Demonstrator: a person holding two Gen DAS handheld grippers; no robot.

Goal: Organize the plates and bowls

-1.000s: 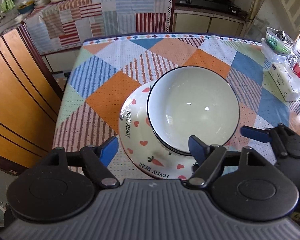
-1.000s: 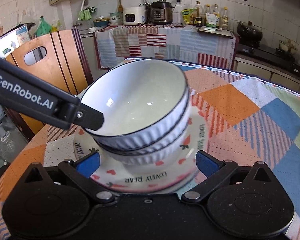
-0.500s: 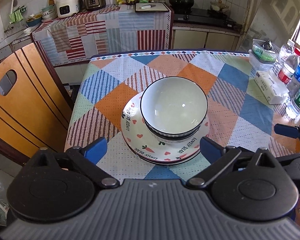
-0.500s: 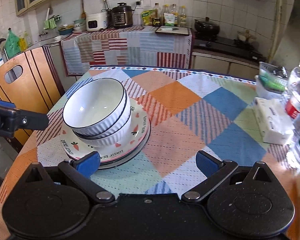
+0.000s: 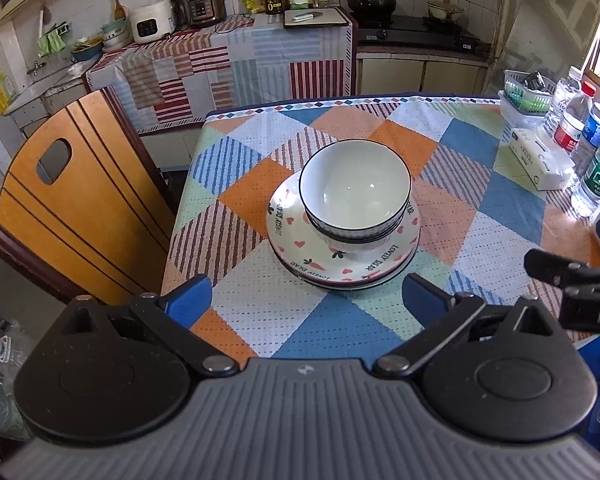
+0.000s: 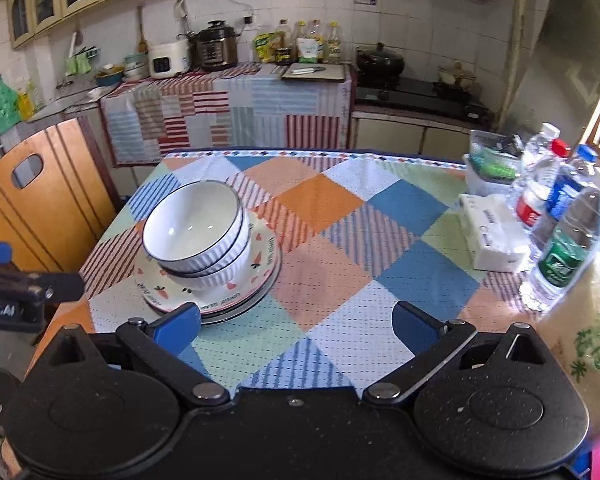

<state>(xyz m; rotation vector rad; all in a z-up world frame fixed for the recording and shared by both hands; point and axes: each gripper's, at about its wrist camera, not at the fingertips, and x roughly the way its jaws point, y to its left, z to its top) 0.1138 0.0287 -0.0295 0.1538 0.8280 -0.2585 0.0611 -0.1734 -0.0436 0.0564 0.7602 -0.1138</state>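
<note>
Apparently finished stacking, two nested bowls (image 5: 355, 196) sit on stacked plates (image 5: 342, 256) toward the table's (image 5: 452, 216) left edge; the left gripper (image 5: 306, 300), just widened, and right gripper (image 6: 296, 324) gape empty, leaving only withdrawal.

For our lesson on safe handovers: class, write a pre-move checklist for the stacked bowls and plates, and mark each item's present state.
1. Bowls nested on plates: ok.
2. Stack sits level: not ok, the top bowl tilts.
3. Left gripper open, holding nothing: ok.
4. Right gripper open, holding nothing: ok.
5. Both grippers apart from the stack: ok.
6. Water bottles and tissue pack apart from the stack: ok.
</note>
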